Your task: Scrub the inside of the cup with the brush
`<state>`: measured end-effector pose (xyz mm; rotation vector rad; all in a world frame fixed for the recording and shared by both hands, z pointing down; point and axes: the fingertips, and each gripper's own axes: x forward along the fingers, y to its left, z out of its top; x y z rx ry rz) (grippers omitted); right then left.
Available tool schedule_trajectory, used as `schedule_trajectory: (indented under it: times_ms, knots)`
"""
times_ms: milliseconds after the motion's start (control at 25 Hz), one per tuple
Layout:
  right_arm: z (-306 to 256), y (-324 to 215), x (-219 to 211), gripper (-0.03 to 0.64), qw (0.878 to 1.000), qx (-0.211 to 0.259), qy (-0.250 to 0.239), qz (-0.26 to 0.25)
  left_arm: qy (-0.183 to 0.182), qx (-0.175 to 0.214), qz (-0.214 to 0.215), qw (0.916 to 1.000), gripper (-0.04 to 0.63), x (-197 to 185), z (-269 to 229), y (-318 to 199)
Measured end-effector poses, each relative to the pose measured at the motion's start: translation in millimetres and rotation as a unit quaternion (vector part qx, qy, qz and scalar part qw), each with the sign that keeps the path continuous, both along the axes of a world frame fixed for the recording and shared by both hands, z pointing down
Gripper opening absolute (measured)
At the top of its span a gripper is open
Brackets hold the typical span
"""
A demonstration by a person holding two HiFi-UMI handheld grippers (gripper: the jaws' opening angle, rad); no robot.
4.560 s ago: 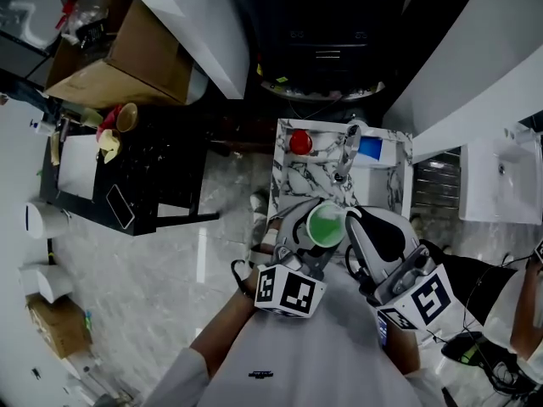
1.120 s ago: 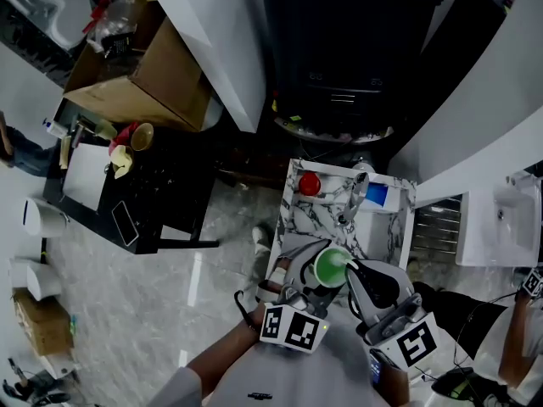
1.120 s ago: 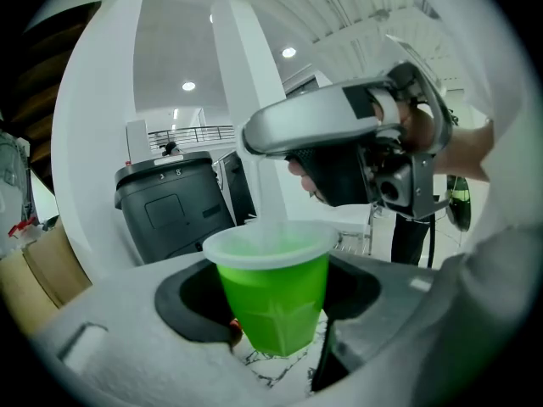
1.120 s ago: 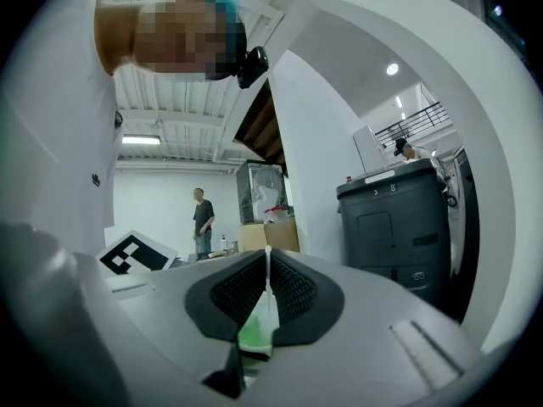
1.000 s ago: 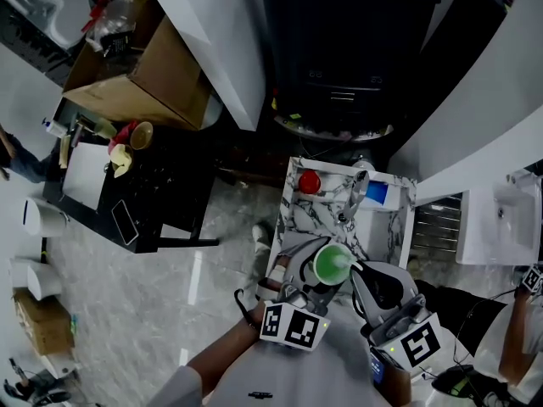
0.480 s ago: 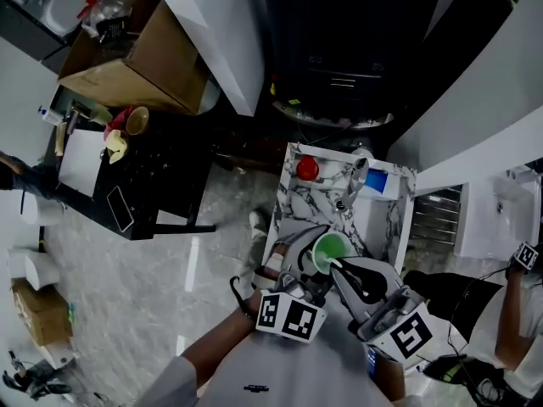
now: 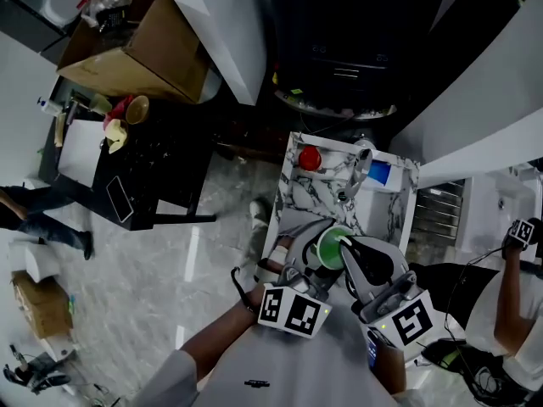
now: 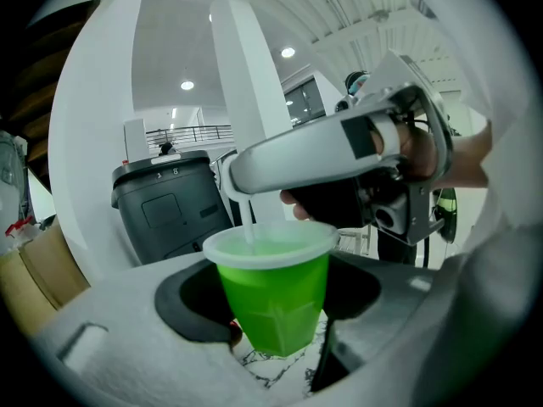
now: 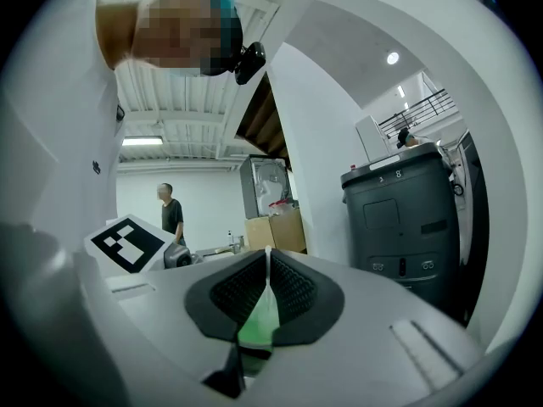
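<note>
Evidently mid-scrub: left tongs (image 8: pixel 276 302) clamp the green cup (image 8: pixel 271 265), right tongs (image 9: pixel 265 291) pinch the brush (image 8: pixel 249 227) handle, its head presumably inside. Next, sweep it round the wall.

**Green, white and black in your hands**

The translucent green plastic cup (image 8: pixel 270 278) you hold has a paler, milky rim, and the thin white plastic brush (image 8: pixel 249 223) shows as a white line against the green. Your left gripper (image 8: pixel 276 302) and right gripper (image 9: pixel 267 288) are both pale grey, with black pads (image 9: pixel 293 291) in a fine cross-hatched texture. Each carries a white cube printed with black square markers (image 7: pixel 293 310). Below them the white marble-patterned counter (image 7: pixel 299 195) is veined in dark grey, with a round red object (image 7: pixel 310 157) and a flat blue rectangular object (image 7: pixel 379 173) on it.
</note>
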<state>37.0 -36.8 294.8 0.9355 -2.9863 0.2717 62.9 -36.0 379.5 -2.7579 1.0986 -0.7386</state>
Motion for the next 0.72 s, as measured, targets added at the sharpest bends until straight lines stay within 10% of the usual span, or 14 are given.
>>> schedule_trajectory:
  times_ms: [720]
  knots:
    - [-2.7,32.3,-12.7,0.023,0.996,-0.025,0.020,-0.079,-0.004,-0.002,-0.011,0.9999,0.285,-4.2,3.4,-2.3]
